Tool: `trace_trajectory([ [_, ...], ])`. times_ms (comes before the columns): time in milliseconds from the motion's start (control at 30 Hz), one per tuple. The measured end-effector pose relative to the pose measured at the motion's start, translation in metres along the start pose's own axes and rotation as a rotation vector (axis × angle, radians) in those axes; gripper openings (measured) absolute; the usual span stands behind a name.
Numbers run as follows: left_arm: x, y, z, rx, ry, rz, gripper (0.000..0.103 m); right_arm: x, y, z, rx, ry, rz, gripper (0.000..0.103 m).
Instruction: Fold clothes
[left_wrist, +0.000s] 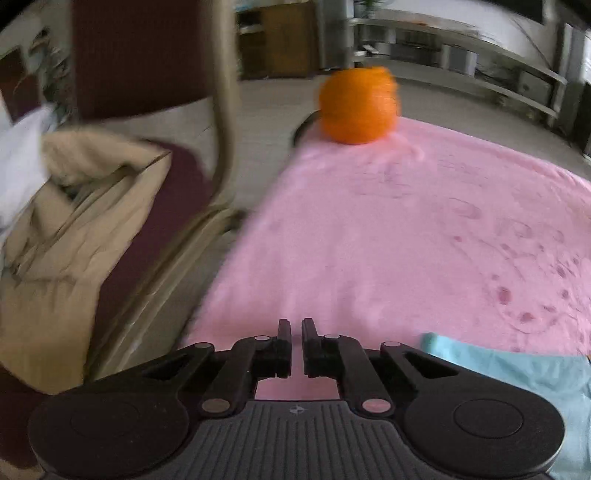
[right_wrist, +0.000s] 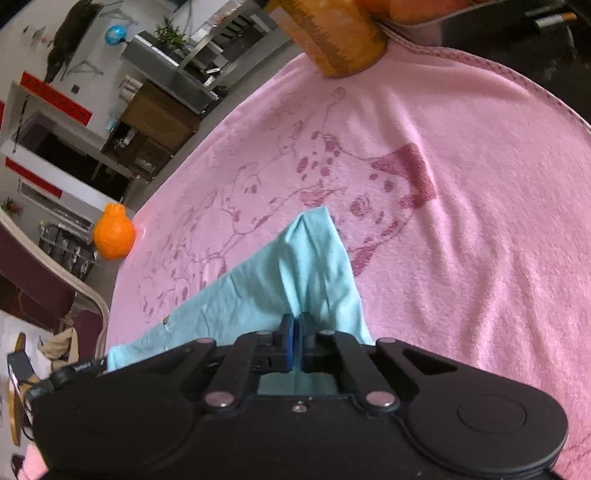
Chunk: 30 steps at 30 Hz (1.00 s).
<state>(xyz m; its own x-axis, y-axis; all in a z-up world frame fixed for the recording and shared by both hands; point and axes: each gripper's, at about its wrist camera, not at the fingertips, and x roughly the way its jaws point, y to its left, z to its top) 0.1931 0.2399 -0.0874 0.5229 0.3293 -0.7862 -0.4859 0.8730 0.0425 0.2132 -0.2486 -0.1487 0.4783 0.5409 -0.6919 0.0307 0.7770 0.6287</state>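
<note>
Near the left edge of the surface, the left tongs (left_wrist: 296, 338) hover over the pink blanket (left_wrist: 369, 240), nearly pressed together with only a thin gap and nothing between them; the light blue garment (left_wrist: 517, 373) lies just to their right, so they likely mean to catch its near edge. Farther right, the right tongs (right_wrist: 295, 338) pinch a raised fold of that garment (right_wrist: 295, 266), tenting the cloth, probably to lift it for a fold. 2 orange ornaments (right_wrist: 112, 234) sit at the far edge.

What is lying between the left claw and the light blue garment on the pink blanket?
Nothing visible. The left claw hangs over bare pink blanket, and the light blue garment lies just beside it, to its right. The orange object stands far off at the blanket's edge.
</note>
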Motion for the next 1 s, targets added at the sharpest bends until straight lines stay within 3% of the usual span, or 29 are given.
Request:
trace_trajectory([
  [100, -0.009, 0.023, -0.004, -0.092, 0.023, -0.137, 0.011, 0.001, 0.005, 0.000, -0.012, -0.001, -0.022, 0.000],
  [167, -0.019, 0.016, -0.005, -0.082, 0.007, -0.210, 0.040, 0.002, 0.008, 0.000, -0.018, -0.003, -0.037, 0.000],
  [200, -0.024, 0.012, -0.006, -0.076, -0.001, -0.247, 0.043, 0.002, 0.009, 0.000, -0.015, -0.003, -0.041, 0.000],
  [267, -0.032, -0.001, -0.006, -0.036, -0.019, -0.285, 0.041, 0.003, 0.009, 0.000, -0.009, -0.003, -0.048, 0.001],
  [367, -0.036, -0.031, -0.008, 0.105, -0.062, -0.231, 0.039, 0.004, 0.012, 0.000, -0.006, 0.003, -0.062, 0.001],
  [400, -0.033, -0.037, -0.008, 0.145, -0.064, -0.203, 0.034, 0.004, 0.013, 0.000, -0.005, 0.005, -0.067, 0.001],
  [433, -0.030, -0.043, -0.008, 0.184, -0.066, -0.175, 0.020, 0.005, 0.014, 0.001, -0.006, 0.006, -0.072, 0.001],
  [467, -0.026, -0.048, -0.008, 0.218, -0.066, -0.152, 0.013, 0.005, 0.015, 0.001, -0.008, 0.007, -0.077, 0.001],
  [567, -0.014, -0.048, -0.004, 0.233, -0.042, -0.157, 0.012, 0.006, 0.017, 0.001, -0.013, 0.009, -0.083, 0.001],
  [700, -0.012, -0.047, 0.001, 0.256, -0.033, -0.223, 0.015, 0.006, 0.015, 0.003, -0.006, 0.014, -0.079, 0.001],
  [767, -0.012, -0.037, 0.006, 0.206, -0.006, -0.278, 0.028, 0.006, 0.015, 0.002, -0.003, 0.016, -0.078, 0.001],
  [867, -0.011, -0.019, 0.014, 0.080, 0.030, -0.327, 0.030, 0.005, 0.014, 0.003, -0.001, 0.018, -0.078, 0.001],
  [1000, -0.008, -0.020, 0.015, 0.097, 0.078, -0.336, 0.029, 0.005, 0.013, 0.003, 0.004, 0.018, -0.074, 0.001],
])
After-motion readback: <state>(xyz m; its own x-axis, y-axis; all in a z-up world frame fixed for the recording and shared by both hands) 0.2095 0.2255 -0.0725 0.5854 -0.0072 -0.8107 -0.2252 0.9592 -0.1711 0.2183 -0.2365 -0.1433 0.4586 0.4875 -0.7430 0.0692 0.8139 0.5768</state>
